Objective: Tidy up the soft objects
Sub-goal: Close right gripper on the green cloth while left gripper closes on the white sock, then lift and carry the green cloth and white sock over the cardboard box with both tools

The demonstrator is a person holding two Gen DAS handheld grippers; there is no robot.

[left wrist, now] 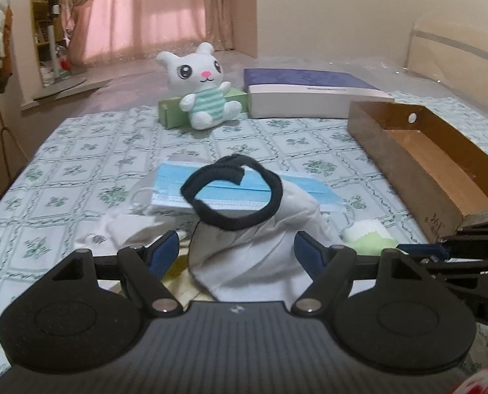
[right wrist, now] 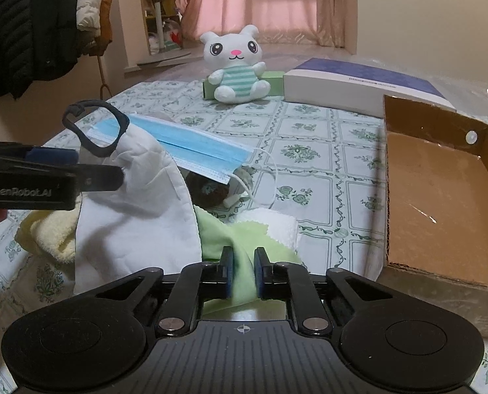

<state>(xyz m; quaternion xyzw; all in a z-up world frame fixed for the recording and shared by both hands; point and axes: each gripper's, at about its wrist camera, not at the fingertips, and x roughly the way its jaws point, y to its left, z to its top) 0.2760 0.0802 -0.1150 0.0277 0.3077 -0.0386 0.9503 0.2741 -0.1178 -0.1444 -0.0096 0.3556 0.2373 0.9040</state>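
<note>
A pile of soft things lies on the patterned table: a white quilted cloth (left wrist: 260, 229) (right wrist: 138, 203), a black band (left wrist: 232, 193) (right wrist: 96, 128) on top of it, a blue face mask (left wrist: 230, 190) (right wrist: 191, 147), a light green cloth (right wrist: 234, 239) (left wrist: 368, 238) and a yellow towel (right wrist: 50, 229). My left gripper (left wrist: 235, 256) is open, its fingers on either side of the white cloth. My right gripper (right wrist: 244, 272) is shut on the green cloth. The left gripper shows from the side in the right wrist view (right wrist: 79, 174).
An open brown cardboard box (left wrist: 424, 164) (right wrist: 441, 197) stands at the right. At the back are a white plush bunny (left wrist: 201, 88) (right wrist: 237, 65), a green box (left wrist: 168, 108) behind it and a purple-white flat box (left wrist: 309, 95) (right wrist: 359, 85).
</note>
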